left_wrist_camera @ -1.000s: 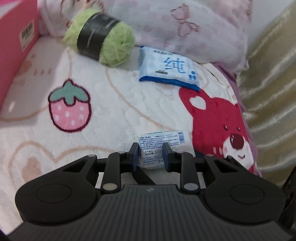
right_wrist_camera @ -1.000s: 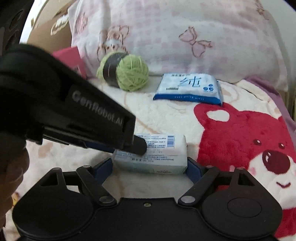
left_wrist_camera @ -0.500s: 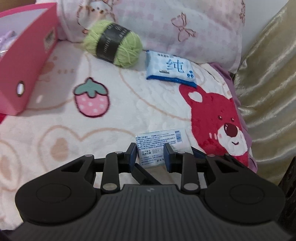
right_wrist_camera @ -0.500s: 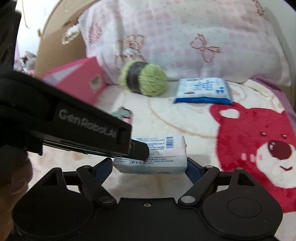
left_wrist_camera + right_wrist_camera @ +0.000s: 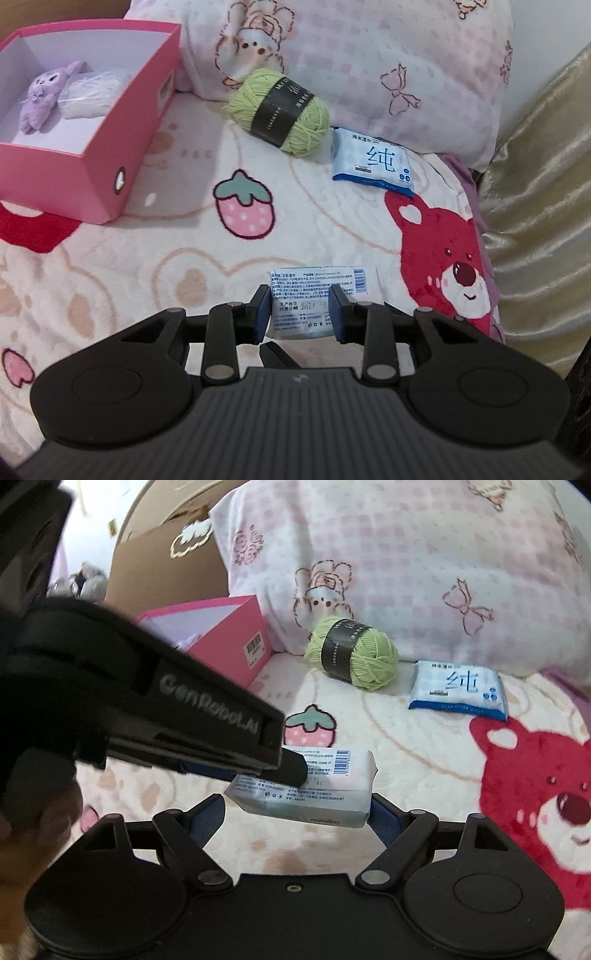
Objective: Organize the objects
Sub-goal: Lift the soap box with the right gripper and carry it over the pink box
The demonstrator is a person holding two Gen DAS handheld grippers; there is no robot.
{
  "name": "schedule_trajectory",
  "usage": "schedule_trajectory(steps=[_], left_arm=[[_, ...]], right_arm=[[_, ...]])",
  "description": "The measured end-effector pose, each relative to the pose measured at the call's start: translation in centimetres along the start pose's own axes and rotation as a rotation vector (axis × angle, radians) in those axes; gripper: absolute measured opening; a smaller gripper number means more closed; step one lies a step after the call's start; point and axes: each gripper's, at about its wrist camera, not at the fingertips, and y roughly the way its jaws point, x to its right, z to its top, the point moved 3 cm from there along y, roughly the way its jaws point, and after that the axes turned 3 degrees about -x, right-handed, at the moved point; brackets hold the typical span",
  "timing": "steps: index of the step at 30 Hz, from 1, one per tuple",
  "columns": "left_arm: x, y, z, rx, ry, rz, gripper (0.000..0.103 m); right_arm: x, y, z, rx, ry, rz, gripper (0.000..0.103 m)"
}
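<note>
A white wipes pack (image 5: 314,295) with printed text and a barcode hangs above the blanket, held by both grippers. My left gripper (image 5: 300,312) pinches its near end between the blue pads, and its jaws are opening slightly with the pack still between them. In the right wrist view the left gripper's black fingertip (image 5: 291,771) lies across the pack (image 5: 306,794). My right gripper (image 5: 299,812) spans the pack lengthwise, jaws wide, a pad against each end. An open pink box (image 5: 122,147) stands at the left with a purple plush (image 5: 40,96) and a white bundle (image 5: 92,94) inside.
A green yarn ball (image 5: 280,107) and a blue-and-white wipes pack (image 5: 373,162) lie at the back against a pink pillow (image 5: 369,55). A gold curtain (image 5: 535,184) borders the bed on the right. A cardboard box (image 5: 162,565) stands behind the pink box (image 5: 236,642).
Both grippers have risen and pulled back with the white pack between them. The blanket looks farther below, and the pink box with its contents has come into view at the left.
</note>
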Motion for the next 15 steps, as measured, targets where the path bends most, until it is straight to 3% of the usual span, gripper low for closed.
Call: schedule_trajectory(steps=[7, 11, 15], left_arm=[[-0.9, -1.2, 0.0, -0.023, -0.019, -0.013, 0.03], [0.1, -2.3, 0.5, 0.002, 0.048, 0.005, 0.03], [0.6, -3.4, 0.9, 0.007, 0.099, 0.004, 0.03]], right_arm=[[-1.8, -0.2, 0.5, -0.055, -0.016, -0.036, 0.087], [-2.7, -0.5, 0.8, -0.066, -0.043, -0.074, 0.087], [-2.6, -1.2, 1.3, -0.069, 0.009, -0.048, 0.087]])
